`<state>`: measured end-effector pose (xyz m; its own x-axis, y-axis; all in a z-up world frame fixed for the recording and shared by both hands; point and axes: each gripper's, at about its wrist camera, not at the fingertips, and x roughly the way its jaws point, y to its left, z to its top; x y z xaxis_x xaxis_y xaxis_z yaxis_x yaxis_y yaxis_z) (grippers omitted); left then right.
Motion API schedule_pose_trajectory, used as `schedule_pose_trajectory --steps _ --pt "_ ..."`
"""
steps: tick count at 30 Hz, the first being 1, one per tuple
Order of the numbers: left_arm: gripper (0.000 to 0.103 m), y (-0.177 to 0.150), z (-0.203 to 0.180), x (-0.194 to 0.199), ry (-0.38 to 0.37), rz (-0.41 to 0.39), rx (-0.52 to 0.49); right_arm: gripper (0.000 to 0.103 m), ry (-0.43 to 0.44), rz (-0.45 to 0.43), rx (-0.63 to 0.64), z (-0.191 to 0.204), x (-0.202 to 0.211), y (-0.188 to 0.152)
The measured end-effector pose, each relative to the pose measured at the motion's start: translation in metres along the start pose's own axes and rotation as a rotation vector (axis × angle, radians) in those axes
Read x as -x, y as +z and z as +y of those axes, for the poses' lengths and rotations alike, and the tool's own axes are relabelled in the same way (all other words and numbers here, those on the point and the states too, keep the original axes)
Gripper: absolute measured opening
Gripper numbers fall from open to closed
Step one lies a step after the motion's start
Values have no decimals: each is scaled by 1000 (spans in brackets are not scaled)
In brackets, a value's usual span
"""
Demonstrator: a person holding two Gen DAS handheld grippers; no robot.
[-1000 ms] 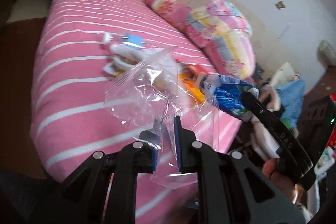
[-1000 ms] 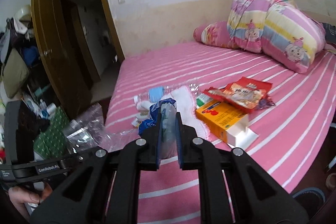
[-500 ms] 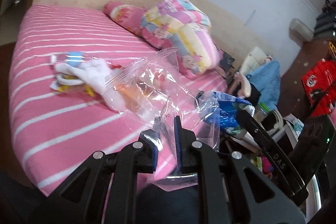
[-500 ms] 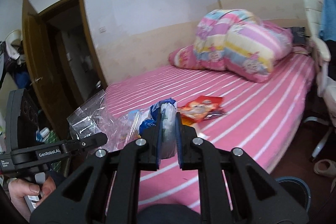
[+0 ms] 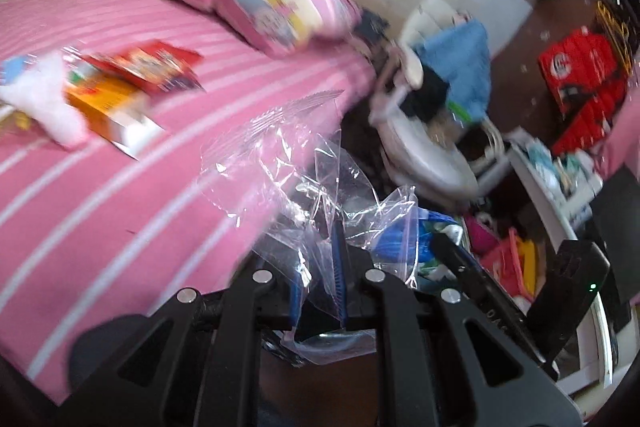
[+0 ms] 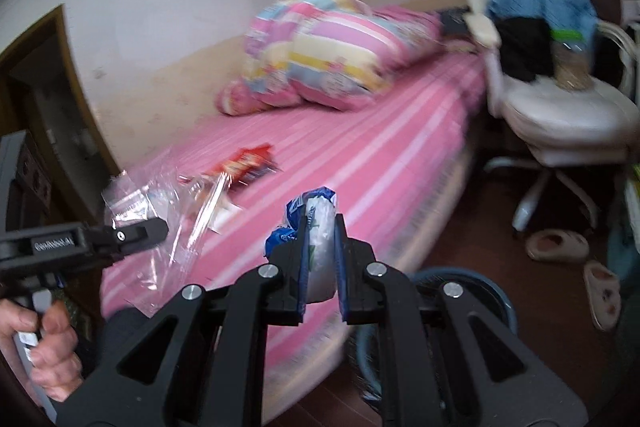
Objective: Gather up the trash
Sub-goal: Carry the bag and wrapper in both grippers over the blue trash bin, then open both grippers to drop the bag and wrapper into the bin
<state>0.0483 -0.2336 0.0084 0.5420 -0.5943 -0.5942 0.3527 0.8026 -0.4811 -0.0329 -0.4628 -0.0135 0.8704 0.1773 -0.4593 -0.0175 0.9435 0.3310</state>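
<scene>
My left gripper (image 5: 318, 263) is shut on a crumpled clear plastic bag (image 5: 280, 163), held in the air off the bed's edge. My right gripper (image 6: 320, 239) is shut on a blue and white wrapper (image 6: 316, 227); that wrapper shows in the left wrist view (image 5: 404, 239) just right of the bag. The left gripper (image 6: 158, 227) with the bag (image 6: 168, 199) shows at the left of the right wrist view. On the pink striped bed (image 5: 120, 195) lie a red snack packet (image 5: 152, 67), an orange box (image 5: 108, 107) and white tissue (image 5: 44, 95).
A folded quilt and pillow (image 6: 332, 47) lie at the bed's head. A white chair (image 6: 560, 107) piled with clothes stands beside the bed. A blue bin (image 6: 480, 291) sits on the floor under my right gripper. Slippers (image 6: 560, 247) lie on the wooden floor.
Both grippers have swung right, away from the bed and toward the floor by the chair, each holding its item. The blue bin has come into the right wrist view.
</scene>
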Motion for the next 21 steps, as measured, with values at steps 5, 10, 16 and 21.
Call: schedule_pose_trajectory --steps 5,10,16,21 --pt "13 5 -11 -51 -23 103 -13 12 -75 57 -41 -40 -10 -23" --pt "13 1 -20 -113 -7 210 -52 12 -132 126 -90 -73 -33 -47" --pt "13 -13 -14 -183 27 375 -64 12 -199 212 -125 -104 -63 -74" --pt "13 -29 -5 -239 8 525 -49 12 -257 279 -149 -121 -81 -92"
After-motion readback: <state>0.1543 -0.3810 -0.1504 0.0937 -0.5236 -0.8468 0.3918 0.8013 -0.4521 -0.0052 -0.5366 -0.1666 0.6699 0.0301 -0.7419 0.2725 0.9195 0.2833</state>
